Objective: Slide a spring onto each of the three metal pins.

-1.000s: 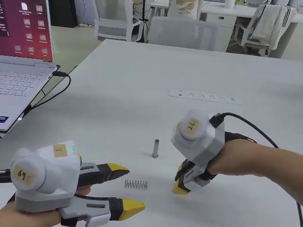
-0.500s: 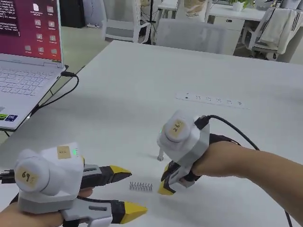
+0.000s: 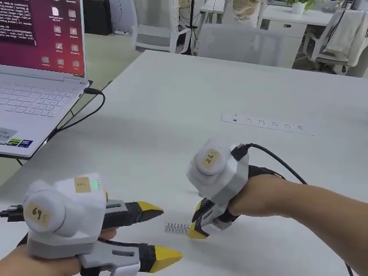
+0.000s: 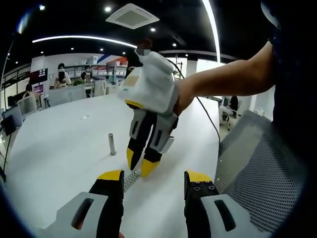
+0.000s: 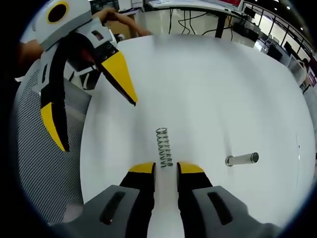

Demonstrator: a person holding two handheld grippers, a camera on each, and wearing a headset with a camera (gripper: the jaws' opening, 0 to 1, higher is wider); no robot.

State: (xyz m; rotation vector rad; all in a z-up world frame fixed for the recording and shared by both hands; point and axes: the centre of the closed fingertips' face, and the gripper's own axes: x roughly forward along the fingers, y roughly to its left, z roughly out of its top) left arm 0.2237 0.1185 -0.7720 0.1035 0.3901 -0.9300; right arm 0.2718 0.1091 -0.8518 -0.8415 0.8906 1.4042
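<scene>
**Head view.** Compared with one second ago, the right tool (image 3: 198, 233) has closed in from the side on the small coiled steel spring (image 3: 176, 228). Its yellow tips were then apart from the coil and now stand at the coil's end. This suggests the pick-up is about to happen and that no spring has yet been threaded. The left tool (image 3: 168, 232) has kept its place on the spring's other side, with its jaws spread wide and empty. The spring lies flat on the white desk (image 3: 172, 115), between the two tools.

**Left gripper view.** The spring lies just ahead of this tool's left jaw, under the right tool's downward-pointing tips. The short grey metal pin (image 4: 112, 144) stands upright on the desk beyond it, near the right tool but apart from it.

**Right gripper view.** This tool's jaws are narrowly parted and grip nothing. The spring's near end sits just ahead of the gap between them, and the pin lies off to one side.

**Count.** One spring, one pin, two tools.
</scene>
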